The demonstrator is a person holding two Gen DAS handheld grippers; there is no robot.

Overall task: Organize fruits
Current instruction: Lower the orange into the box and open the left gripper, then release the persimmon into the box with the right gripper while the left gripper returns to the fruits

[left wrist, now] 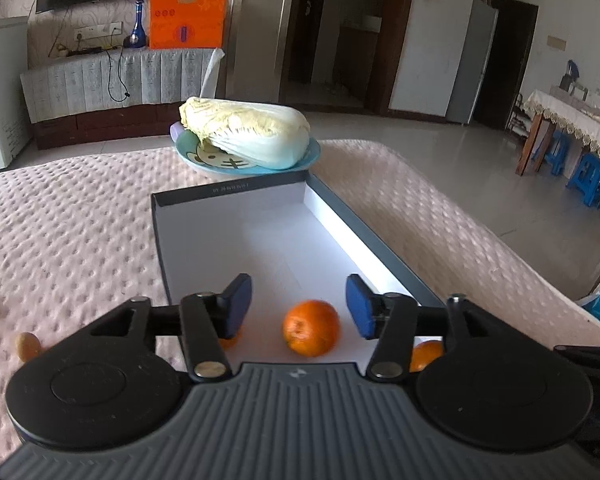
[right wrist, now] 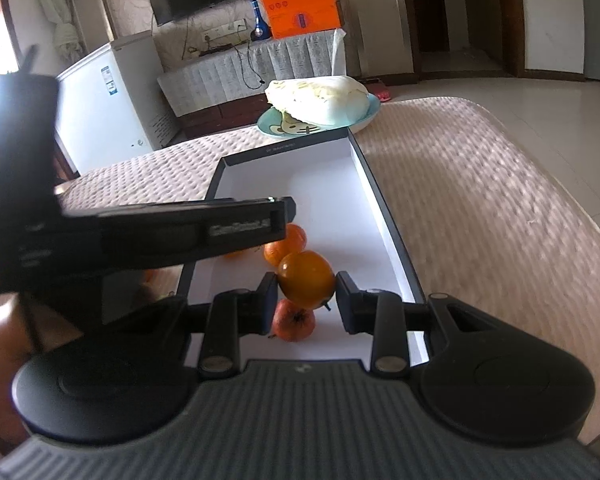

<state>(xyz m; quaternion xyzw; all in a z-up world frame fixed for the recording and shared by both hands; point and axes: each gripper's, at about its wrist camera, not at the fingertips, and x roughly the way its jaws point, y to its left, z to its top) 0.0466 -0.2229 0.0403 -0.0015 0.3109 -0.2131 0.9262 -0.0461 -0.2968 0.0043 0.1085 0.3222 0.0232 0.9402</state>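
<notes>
A shallow grey box (left wrist: 384,250) with a white floor lies on the pink quilted table. My left gripper (left wrist: 298,306) hangs open over its near end. An orange (left wrist: 311,327) rests on the box floor below the gap, untouched by the blue pads (left wrist: 236,304). Two more oranges (left wrist: 426,354) peek out behind the fingers. My right gripper (right wrist: 306,282) is shut on a smooth orange fruit (right wrist: 306,278), held above the box (right wrist: 380,208). Under it sits a reddish fruit (right wrist: 294,320), and another orange (right wrist: 288,240) lies further in. The left gripper's body (right wrist: 180,232) crosses the right wrist view.
A blue plate (left wrist: 310,156) with a Chinese cabbage (left wrist: 248,132) stands just beyond the box's far end. A small yellowish fruit (left wrist: 28,346) lies on the cloth left of the box. The table edge (left wrist: 500,248) drops off at the right.
</notes>
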